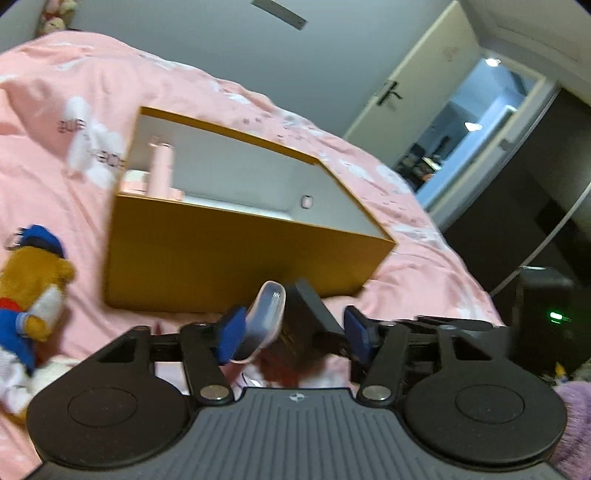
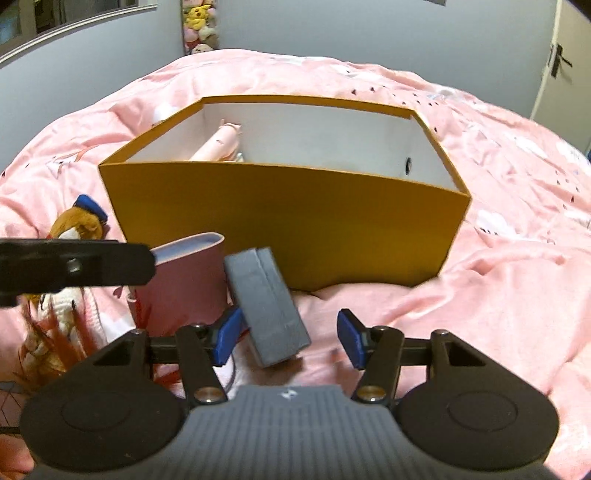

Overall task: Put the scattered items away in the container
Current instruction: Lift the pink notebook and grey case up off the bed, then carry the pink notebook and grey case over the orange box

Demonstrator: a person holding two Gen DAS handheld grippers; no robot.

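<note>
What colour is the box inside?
White inside the orange box; clearest in the right wrist view.

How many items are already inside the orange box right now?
2 visible: a pink bottle leaning in the back-left corner of the orange box, and a pink item beside it. The near wall hides part of the floor, so more may be hidden.

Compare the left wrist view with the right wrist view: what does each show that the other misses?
Only the left wrist view shows the open doorway into a lit room, a black device with a green light, and the left gripper with the pink case against one of its fingers. Only the right wrist view shows the shelf of plush toys and the right gripper around a tilted grey box. Both show the orange box, the pink bottle inside it, the pink duvet and the brown plush toy.
</note>
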